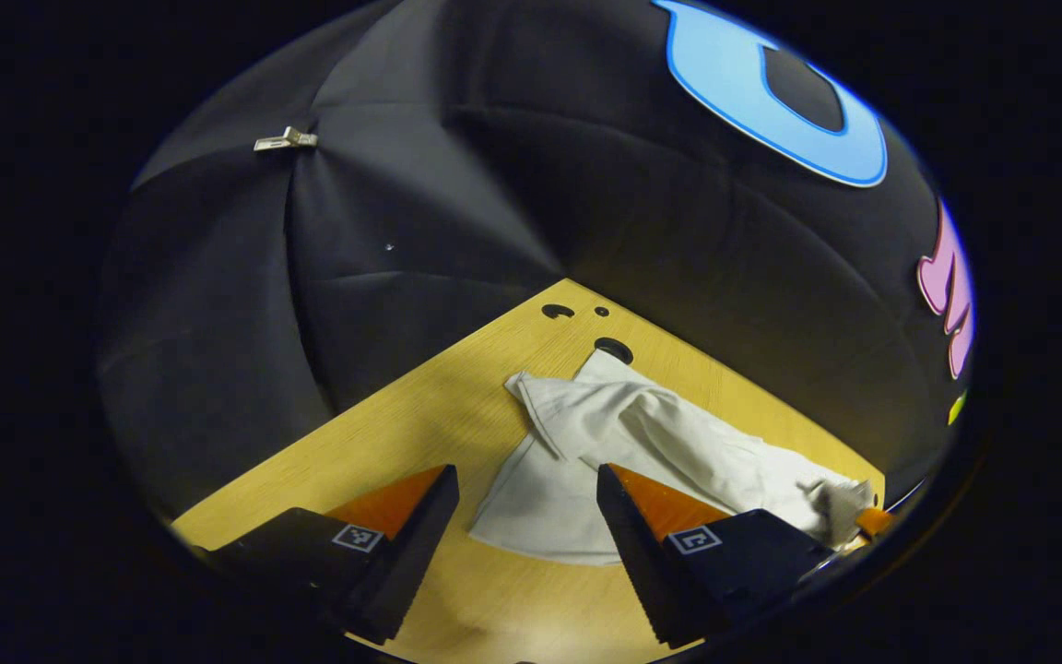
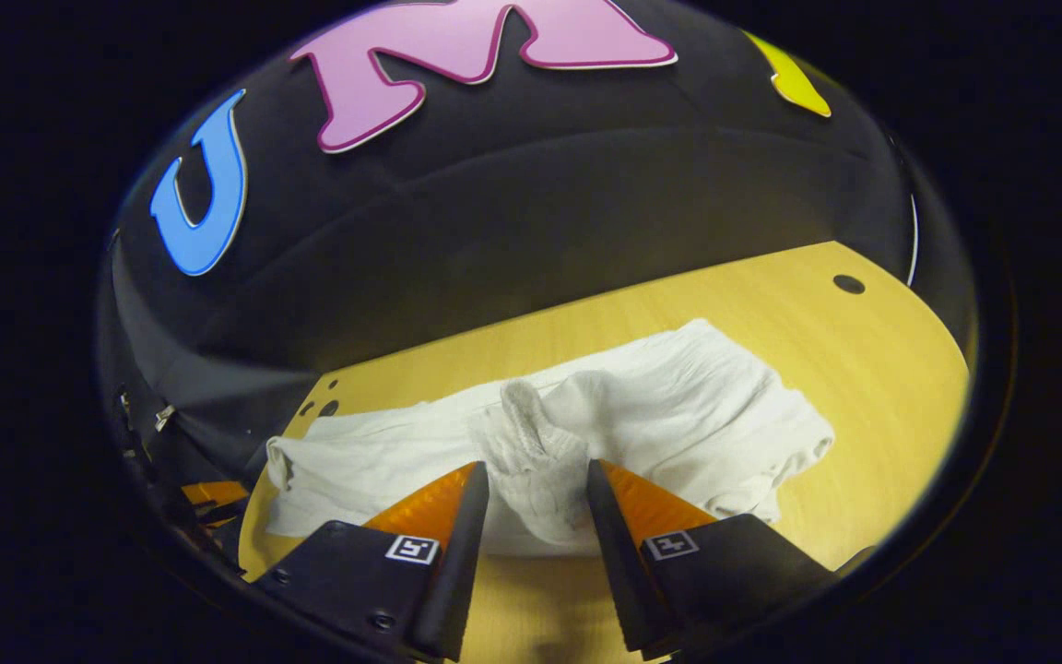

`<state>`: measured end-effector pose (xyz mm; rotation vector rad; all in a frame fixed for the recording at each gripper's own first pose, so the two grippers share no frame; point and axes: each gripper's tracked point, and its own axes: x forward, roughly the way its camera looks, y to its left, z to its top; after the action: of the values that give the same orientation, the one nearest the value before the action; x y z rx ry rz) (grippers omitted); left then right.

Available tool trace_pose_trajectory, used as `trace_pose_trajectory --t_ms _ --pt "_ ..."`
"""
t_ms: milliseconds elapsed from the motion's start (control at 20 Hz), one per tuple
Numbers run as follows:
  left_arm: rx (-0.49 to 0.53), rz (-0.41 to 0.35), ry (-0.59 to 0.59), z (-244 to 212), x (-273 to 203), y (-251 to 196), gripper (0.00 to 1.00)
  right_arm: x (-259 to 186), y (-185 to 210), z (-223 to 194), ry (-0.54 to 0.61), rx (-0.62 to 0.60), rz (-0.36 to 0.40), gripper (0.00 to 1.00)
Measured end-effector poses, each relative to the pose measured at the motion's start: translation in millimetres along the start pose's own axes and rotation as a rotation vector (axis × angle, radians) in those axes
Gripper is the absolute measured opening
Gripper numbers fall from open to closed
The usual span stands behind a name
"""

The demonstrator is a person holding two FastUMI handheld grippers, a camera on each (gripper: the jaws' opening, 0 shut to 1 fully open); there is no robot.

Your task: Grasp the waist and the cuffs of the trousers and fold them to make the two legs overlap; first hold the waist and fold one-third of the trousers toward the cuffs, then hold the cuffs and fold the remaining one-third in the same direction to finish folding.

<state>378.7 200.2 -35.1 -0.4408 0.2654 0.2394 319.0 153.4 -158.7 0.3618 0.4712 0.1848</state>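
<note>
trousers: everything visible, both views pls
The trousers are white, soft woven-looking cloth, rumpled and unfolded, lying across the light wooden table. In the left gripper view the cuff end fans out flat towards the open left gripper, with one edge turned over. A ribbed, knit-looking waistband bunches up between the right gripper fingers; whether both fingers press it cannot be told. The far end of the cloth partly covers a hole in the table.

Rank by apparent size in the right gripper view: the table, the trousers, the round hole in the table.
1. table, the widest thing, though the trousers hide part of it.
2. trousers, spread across the table's middle.
3. round hole, a small dark spot near the far edge.
</note>
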Motion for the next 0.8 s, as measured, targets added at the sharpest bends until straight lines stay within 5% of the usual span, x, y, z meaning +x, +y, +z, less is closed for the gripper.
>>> trace_pose_trajectory --t_ms 100,150,200,450,800 --pt "-0.023 -0.005 0.011 3.8 16.6 -1.2 0.96 -13.9 2.9 -9.5 0.021 -0.026 0.003 0.72" --pt "-0.036 -0.018 0.020 4.5 24.6 -3.9 0.96 -26.4 1.5 -13.5 0.027 -0.043 -0.005 0.94" --pt "-0.048 -0.027 0.026 5.3 32.4 -8.2 0.96 -37.3 -2.6 -21.2 0.036 -0.054 -0.014 0.99" --pt "-0.063 -0.043 0.023 10.3 63.3 -21.9 0.96 -120.8 -50.3 -55.6 0.108 0.011 -0.107 0.99" --pt "0.110 0.049 0.041 -7.2 84.1 -26.7 0.97 -231.6 -110.5 -88.5 0.120 0.047 -0.298 0.99"
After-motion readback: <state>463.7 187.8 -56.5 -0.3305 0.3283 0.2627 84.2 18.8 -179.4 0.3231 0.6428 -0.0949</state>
